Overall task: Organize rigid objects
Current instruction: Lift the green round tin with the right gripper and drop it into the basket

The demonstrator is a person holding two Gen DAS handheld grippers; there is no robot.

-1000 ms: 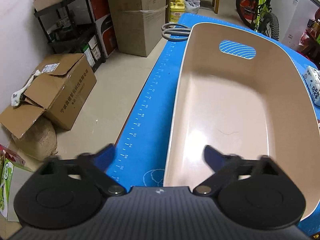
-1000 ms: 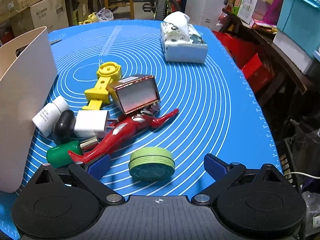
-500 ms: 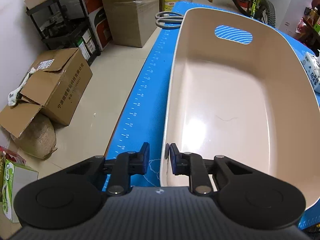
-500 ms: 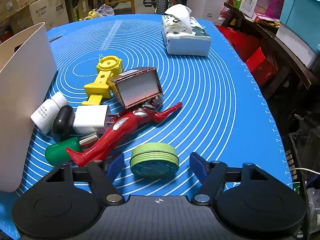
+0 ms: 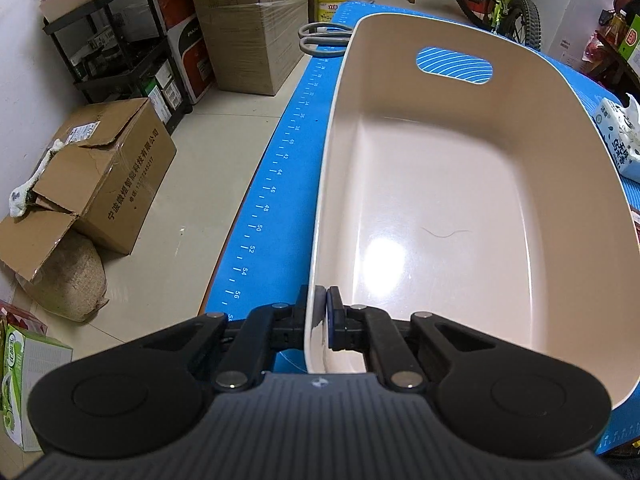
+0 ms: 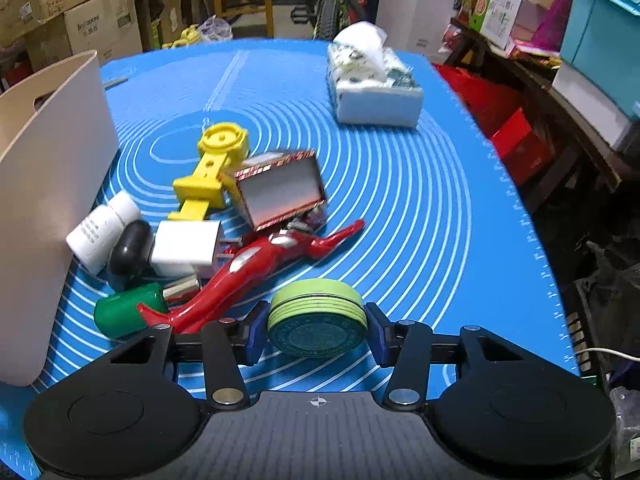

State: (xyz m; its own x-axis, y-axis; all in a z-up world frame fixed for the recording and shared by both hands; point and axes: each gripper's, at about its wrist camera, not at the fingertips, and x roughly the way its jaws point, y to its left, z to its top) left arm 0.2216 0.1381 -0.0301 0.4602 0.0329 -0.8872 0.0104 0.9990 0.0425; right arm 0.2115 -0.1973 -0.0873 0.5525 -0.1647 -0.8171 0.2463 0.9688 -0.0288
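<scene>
Green round tin (image 6: 317, 322) lies on the blue mat (image 6: 420, 216), clamped between the right gripper's (image 6: 317, 332) jaws. Left gripper (image 5: 321, 320) pinches the near-left rim of the beige basin (image 5: 520, 184).

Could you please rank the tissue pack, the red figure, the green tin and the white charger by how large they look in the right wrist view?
1. Red figure, longest.
2. Tissue pack, although it lies farthest.
3. Green tin, enlarged by nearness, held between the right gripper fingers.
4. White charger.
The middle two look close; that order is unsure.
</scene>
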